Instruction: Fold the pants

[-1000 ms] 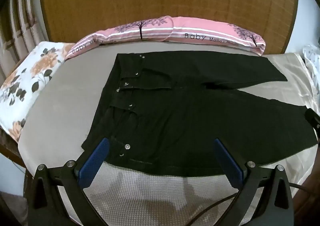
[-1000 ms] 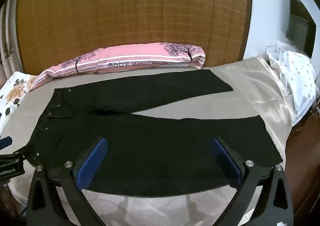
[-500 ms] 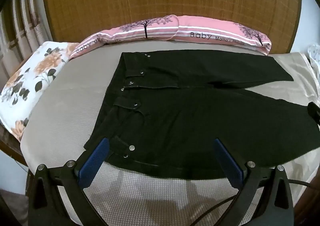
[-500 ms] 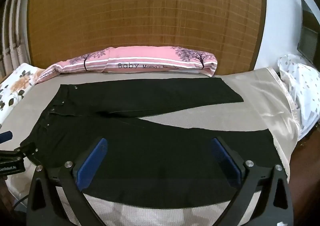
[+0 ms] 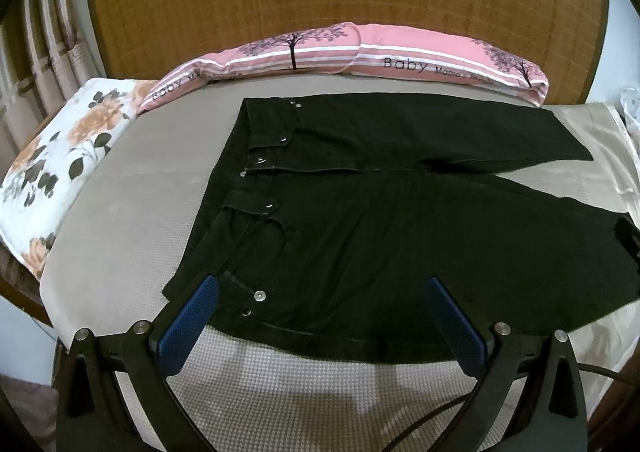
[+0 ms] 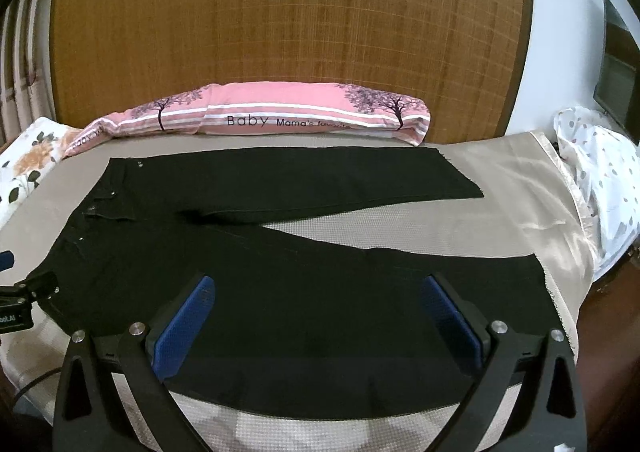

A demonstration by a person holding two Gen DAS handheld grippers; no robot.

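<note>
While both tools hang over the near edge of the bed (image 5: 120,188), neither holds anything. Left gripper (image 5: 320,316): blue pads (image 5: 188,326) spread wide apart, empty, poised just above the waistband corner of the pants (image 5: 400,244). Right gripper (image 6: 320,316): pads likewise wide apart, empty, above the nearer leg.

Pants — black, laid flat on the bed's beige cover, waist toward 9 o'clock, legs running toward 3 o'clock and splayed in a narrow V. Silver snaps (image 5: 260,295) dot the waistband and pocket edges. In the right wrist view the far leg ends near 2 o'clock, and the nearer leg's hem (image 6: 548,292) lies close to the bed's right edge.

Surroundings: pink bolster pillow (image 6: 256,116) printed with trees and "Baby", at 12 o'clock beyond the pants; floral pillow (image 5: 60,164) at 9 o'clock; spotted white cloth (image 6: 600,172) at 3 o'clock; woven wooden headboard (image 6: 280,12) behind — upright.
</note>
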